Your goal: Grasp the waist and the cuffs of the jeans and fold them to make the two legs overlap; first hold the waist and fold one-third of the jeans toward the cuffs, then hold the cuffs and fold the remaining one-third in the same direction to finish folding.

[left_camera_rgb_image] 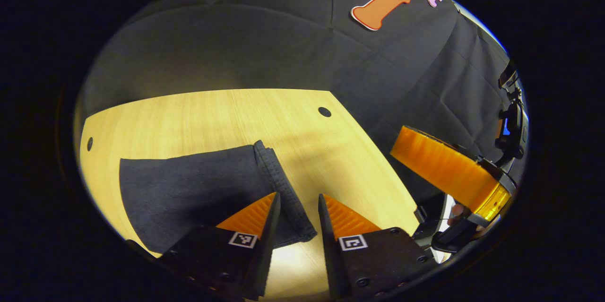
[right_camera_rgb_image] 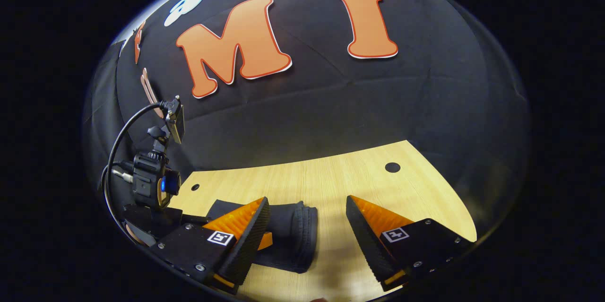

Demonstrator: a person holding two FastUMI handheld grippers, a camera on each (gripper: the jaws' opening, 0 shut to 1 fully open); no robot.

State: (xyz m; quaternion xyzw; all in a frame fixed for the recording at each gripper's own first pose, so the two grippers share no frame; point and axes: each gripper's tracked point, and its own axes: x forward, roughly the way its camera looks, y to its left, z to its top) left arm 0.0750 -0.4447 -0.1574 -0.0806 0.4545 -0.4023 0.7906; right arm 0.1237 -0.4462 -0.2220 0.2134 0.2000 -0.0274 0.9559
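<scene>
The dark jeans (left_camera_rgb_image: 198, 184) lie folded flat on the wooden table (left_camera_rgb_image: 212, 113), with a stitched hem edge (left_camera_rgb_image: 279, 184) running along their right side. My left gripper (left_camera_rgb_image: 298, 198) is open just above that hem: one finger hangs over the cloth, the other over bare wood. The right gripper (left_camera_rgb_image: 449, 169) hovers off to the right, over the table's edge. In the right gripper view, the jeans (right_camera_rgb_image: 293, 236) show as a stacked bundle between the spread fingers. My right gripper (right_camera_rgb_image: 307, 200) is open and holds nothing. The left gripper's body (right_camera_rgb_image: 151, 184) sits at the left.
The table (right_camera_rgb_image: 331, 174) has small round holes (left_camera_rgb_image: 324, 112) (right_camera_rgb_image: 392, 167) near its far corners. Its angled right edge drops off towards the black cloth wall. A cable loops from the camera mount (right_camera_rgb_image: 172, 117) on the left gripper.
</scene>
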